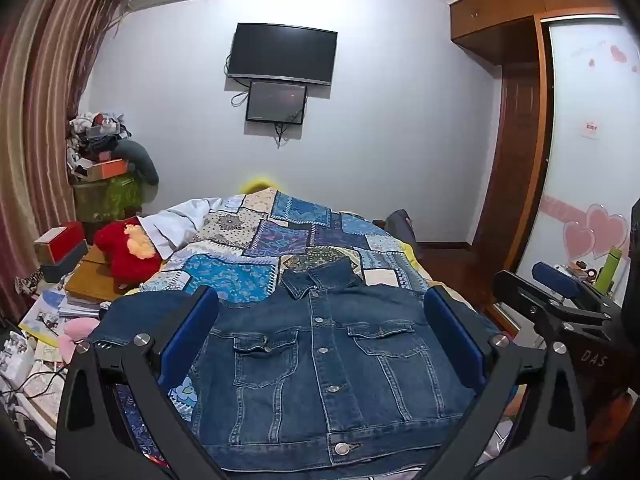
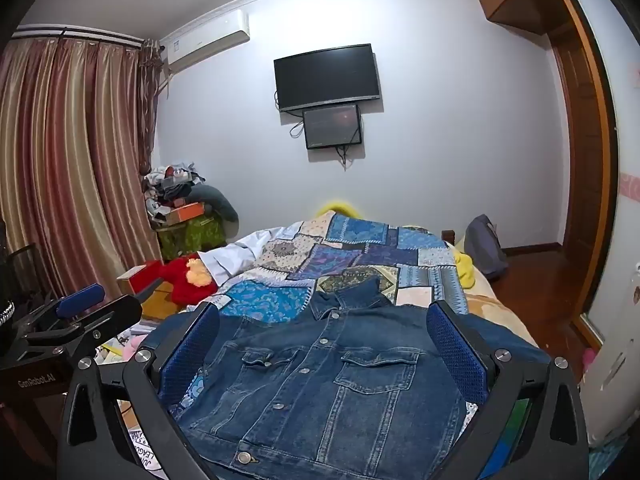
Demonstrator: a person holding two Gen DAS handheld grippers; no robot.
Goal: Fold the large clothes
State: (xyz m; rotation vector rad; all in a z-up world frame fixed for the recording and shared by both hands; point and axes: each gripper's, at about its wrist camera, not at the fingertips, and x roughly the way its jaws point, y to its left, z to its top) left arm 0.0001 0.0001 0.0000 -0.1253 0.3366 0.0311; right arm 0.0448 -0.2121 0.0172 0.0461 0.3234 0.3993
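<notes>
While hovering at the near end of the bed, spread wide and gripping nothing: both the left hand-held gripper (image 1: 320, 328) and the right hand-held gripper (image 2: 322, 336), blue pads (image 1: 188, 336) well apart with cloth showing between them. Straight ahead and below, flat on the patchwork quilt (image 1: 280, 236), buttoned front up: the denim jacket (image 1: 324, 364), hem nearest, collar farthest, so long axis running directly away from both tools; sleeves spread to either side behind the fingers. Neither clearly nearer, judging by similar framing; left sleeve likelier for the left tool, right sleeve for the right. Seen only from the left wrist: the right tool at the frame's right edge, plus a green bottle (image 1: 610, 268) beyond it. Seen only from the right wrist: the left tool at the left edge, and more of the jacket's right sleeve (image 2: 516, 344) against bare mattress. Farther off, a red plush toy (image 1: 128, 252), then the wall-mounted television (image 1: 282, 54).
</notes>
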